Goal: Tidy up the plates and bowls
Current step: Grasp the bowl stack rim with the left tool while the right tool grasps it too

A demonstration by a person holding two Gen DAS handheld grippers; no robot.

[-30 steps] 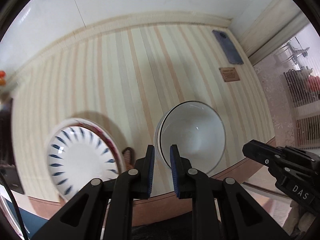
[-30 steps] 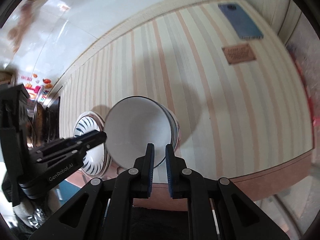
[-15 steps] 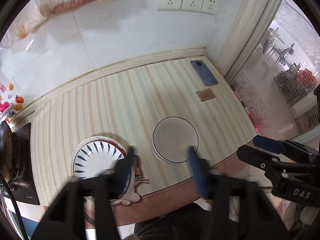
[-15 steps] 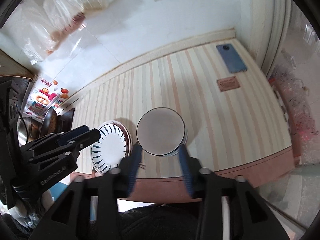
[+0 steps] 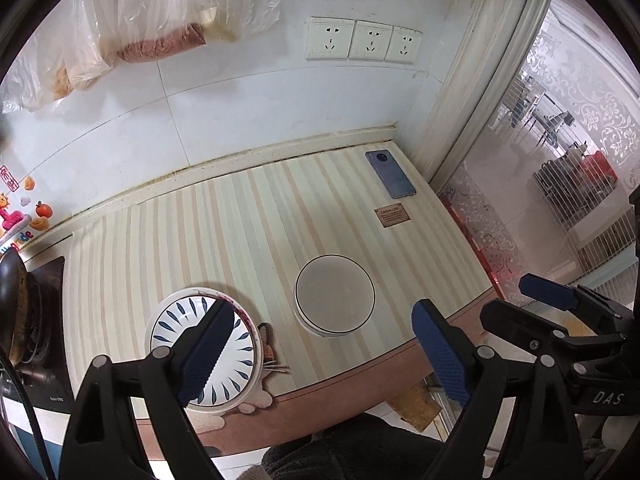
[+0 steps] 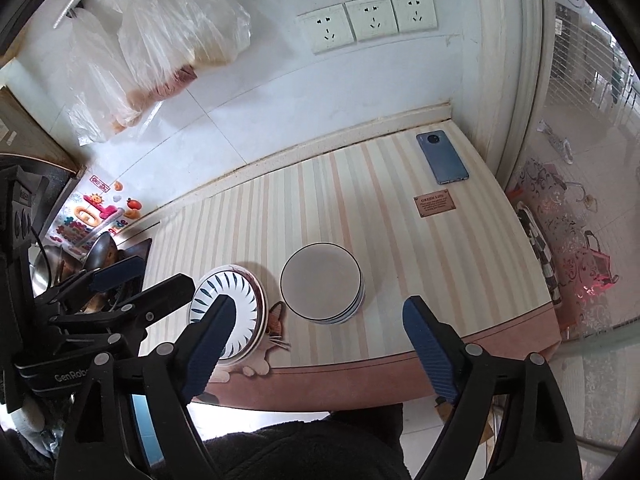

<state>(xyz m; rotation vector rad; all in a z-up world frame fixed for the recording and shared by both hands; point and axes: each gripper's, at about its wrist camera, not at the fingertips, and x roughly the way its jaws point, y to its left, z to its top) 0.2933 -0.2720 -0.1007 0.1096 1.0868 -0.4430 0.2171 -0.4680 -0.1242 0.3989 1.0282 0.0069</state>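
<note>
At the bottom of each wrist view your own jaws fill the foreground. Your left gripper (image 5: pixel 322 354) stands wide and holds nothing; your right gripper (image 6: pixel 316 348) is just as wide and just as empty. Both hang above the near edge of the counter, well apart from the dishes.

Past the jaws, low in the frame, sit the task's things on the striped mat (image 5: pixel 240 232). The patterned plates (image 5: pixel 204 354) lie lower left in the left view, partly behind your left finger; a red rim peeps out at the upper edge, so it looks like more than one plate stacked. Just beside them, lower centre, stand the white bowls (image 6: pixel 322 288); the right view shows several rims nested at the lower right side.

Both piles sit upright, mouths facing up, level on the mat. They are round, so there is no long axis to speak of; any approach angle around the rim serves alike.

To my eye the sorting step is done or nearly so: plates with plates, bowls with bowls, hands free. If anything remains, it would be squaring a pile, and that calls for you to come down over a rim and pinch one wall.

Farther up the frame, right of centre, lie a brown label (image 5: pixel 392 215) and a phone (image 5: pixel 391 173), then the wall sockets (image 5: pixel 363 40) at the top.
</note>
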